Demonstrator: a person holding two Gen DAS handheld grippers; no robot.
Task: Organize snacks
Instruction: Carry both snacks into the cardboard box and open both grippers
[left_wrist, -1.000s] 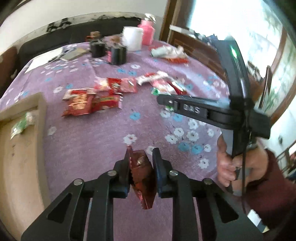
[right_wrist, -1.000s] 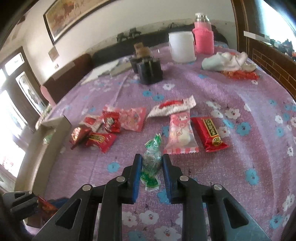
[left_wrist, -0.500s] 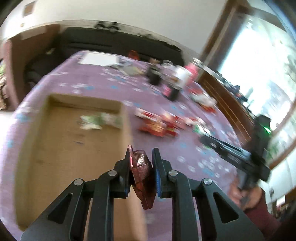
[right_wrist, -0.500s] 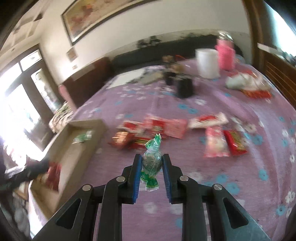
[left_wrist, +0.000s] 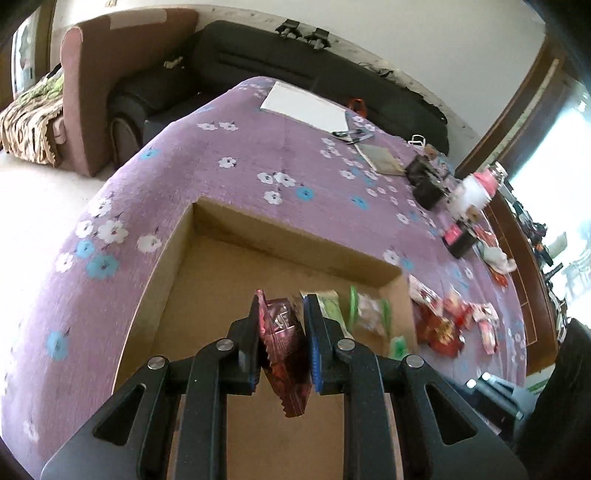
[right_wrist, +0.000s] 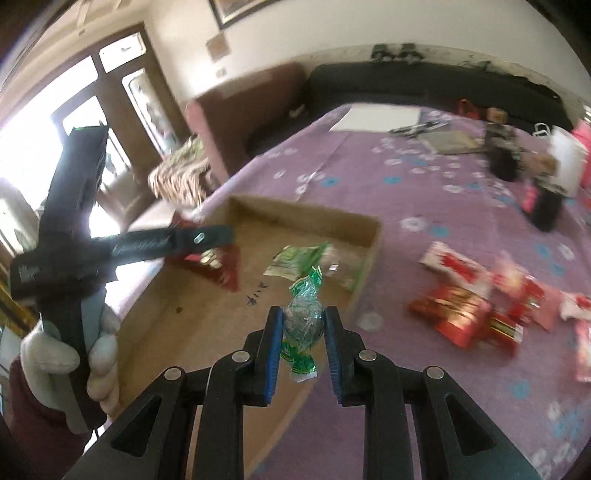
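My left gripper (left_wrist: 282, 345) is shut on a dark red foil snack packet (left_wrist: 286, 354) and hangs over the open cardboard box (left_wrist: 295, 236). The right wrist view shows that gripper (right_wrist: 218, 236) from the side, with the red packet (right_wrist: 221, 267) dangling above the box floor. My right gripper (right_wrist: 303, 328) is shut on a green-wrapped candy (right_wrist: 304, 317), just in front of the cardboard box (right_wrist: 306, 218). Green snack bags (left_wrist: 367, 314) lie inside the box at its right end, the same green bags (right_wrist: 295, 258) showing in the right wrist view.
Several red and pink snack packets (right_wrist: 476, 295) lie on the purple flowered tablecloth (right_wrist: 406, 177) right of the box. Black holders (right_wrist: 502, 162), a white container (right_wrist: 565, 162) and papers (right_wrist: 376, 118) stand farther back. A gloved hand (right_wrist: 66, 354) holds the left gripper. A sofa (left_wrist: 258, 66) runs behind the table.
Both grippers have swung left from the snack pile to the box. The left one now hangs over the box interior with its red packet; the right has followed with the green candy.
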